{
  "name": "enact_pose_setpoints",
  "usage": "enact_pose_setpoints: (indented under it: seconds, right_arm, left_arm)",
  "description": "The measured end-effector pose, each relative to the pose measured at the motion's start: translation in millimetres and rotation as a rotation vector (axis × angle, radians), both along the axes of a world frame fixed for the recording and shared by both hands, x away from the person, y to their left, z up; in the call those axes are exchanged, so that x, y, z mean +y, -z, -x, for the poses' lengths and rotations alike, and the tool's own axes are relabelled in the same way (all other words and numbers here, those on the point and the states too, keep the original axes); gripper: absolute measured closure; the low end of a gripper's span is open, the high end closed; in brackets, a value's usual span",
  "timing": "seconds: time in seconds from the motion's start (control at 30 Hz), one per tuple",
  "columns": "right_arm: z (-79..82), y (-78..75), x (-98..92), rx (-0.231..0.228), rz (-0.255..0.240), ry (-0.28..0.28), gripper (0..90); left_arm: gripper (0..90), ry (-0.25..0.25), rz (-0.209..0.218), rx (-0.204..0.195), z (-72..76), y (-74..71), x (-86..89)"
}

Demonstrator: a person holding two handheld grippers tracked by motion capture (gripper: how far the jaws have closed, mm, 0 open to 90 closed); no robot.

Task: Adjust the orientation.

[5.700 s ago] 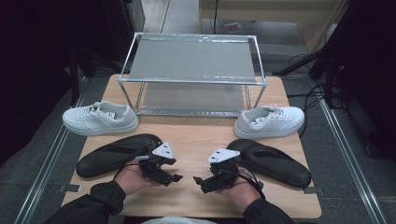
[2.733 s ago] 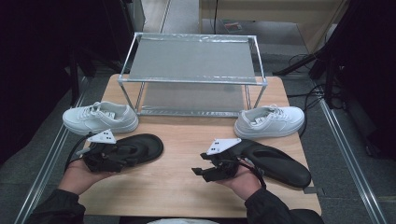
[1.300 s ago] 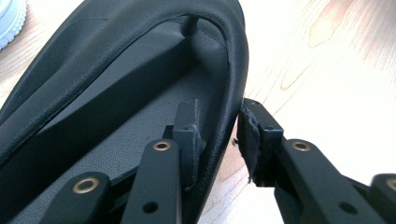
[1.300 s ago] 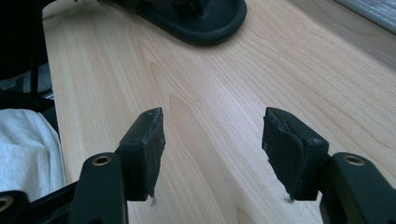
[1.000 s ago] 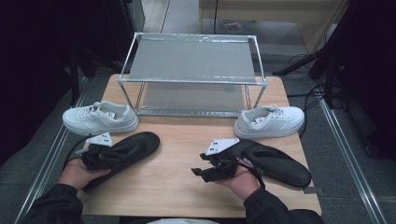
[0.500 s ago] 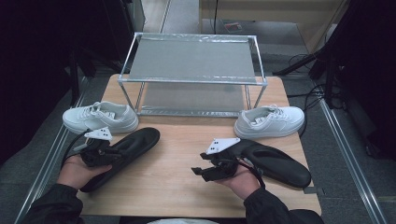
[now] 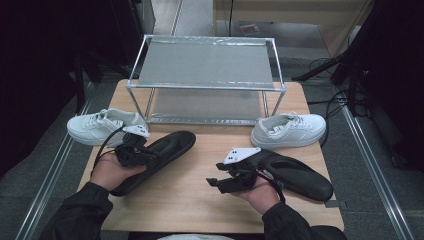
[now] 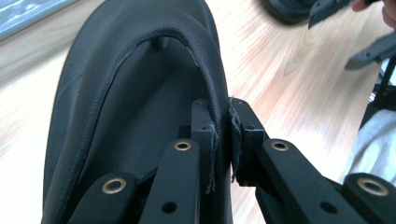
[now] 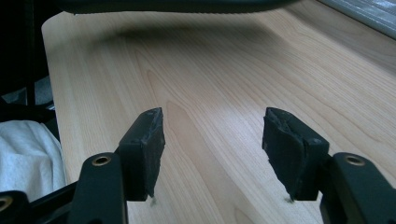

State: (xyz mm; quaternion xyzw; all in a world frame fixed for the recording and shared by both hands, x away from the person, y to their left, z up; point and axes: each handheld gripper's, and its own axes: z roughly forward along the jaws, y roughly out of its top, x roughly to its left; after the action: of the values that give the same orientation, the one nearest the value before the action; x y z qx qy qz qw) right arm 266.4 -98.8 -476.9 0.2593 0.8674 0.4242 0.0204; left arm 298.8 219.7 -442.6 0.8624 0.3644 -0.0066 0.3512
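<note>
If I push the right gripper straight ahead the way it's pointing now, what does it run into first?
Probably the black shoe held by the left gripper. The right gripper, jaws open, looks along bare table toward it. Depth is unclear, so it may pass under the raised shoe.

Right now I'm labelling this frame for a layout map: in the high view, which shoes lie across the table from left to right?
White sneaker on the left → black shoe in the left gripper → black shoe by the right hand → white sneaker on the right.
</note>
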Motion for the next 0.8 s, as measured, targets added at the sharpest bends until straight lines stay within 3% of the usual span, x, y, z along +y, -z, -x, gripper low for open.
enact_pose_setpoints:
  seconds: [0.4,0.63,0.8]
  right_arm:
    - [2.7,1.8,-3.9,0.006,-0.002,0.022,39.9]
    - [4.2,3.1,-7.3,0.014,-0.01,0.042,39.9]
    - [4.7,3.5,-8.4,0.015,-0.017,0.055,40.0]
  left_arm:
    - [82.1,0.013,0.048,0.022,-16.9,2.1,-58.1]
    - [81.7,0.029,0.002,0.008,-16.8,20.1,-86.1]
    - [81.5,0.049,0.007,0.048,-19.8,33.5,-96.2]
